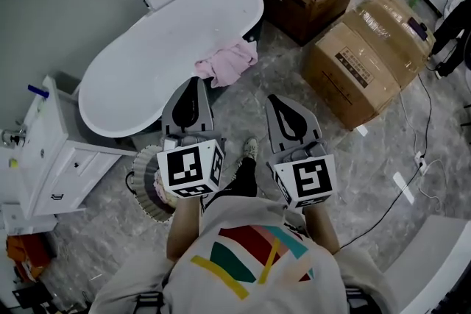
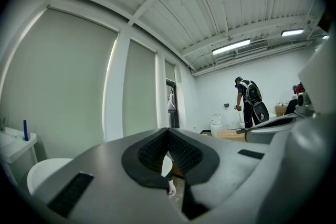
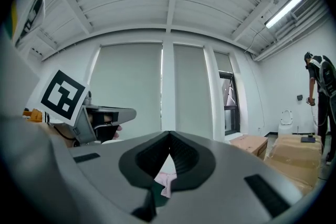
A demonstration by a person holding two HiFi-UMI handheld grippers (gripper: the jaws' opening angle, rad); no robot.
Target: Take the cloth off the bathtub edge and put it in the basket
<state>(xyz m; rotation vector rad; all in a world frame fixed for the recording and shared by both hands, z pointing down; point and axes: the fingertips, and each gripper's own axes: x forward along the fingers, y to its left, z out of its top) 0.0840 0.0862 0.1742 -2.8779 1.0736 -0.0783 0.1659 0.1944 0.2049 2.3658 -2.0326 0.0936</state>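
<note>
Basket: a frilled, round thing [image 1: 141, 180] sat on the floor by the person's feet, half hidden under the left gripper's marker cube. It was probably the basket, though the view was too blocked to be sure.
Left gripper: the left gripper [image 1: 194, 82] was held level, its jaws pressed together with nothing between them. It pointed toward the tub's near end.
Right gripper: the right gripper [image 1: 273, 98] was likewise closed and empty. It pointed at the floor just right of the tub.
Cloth: the pink cloth [image 1: 225, 62] lay bunched on the bathtub edge, ahead of both grippers and touched by neither. A corner of it showed past the right gripper's closed tips [image 3: 167, 181].
Bathtub: the white bathtub [image 1: 140, 70] stood beyond the grippers, with cardboard boxes [image 1: 366, 59] farther off to the right.
Step in hand: the approach, since the cloth was not yet grasped.
Next move: one gripper would need to open its jaws, come down over the cloth's raised folds and close on them. It could then lift the cloth clear of the rim and carry it back to the basket.
</note>
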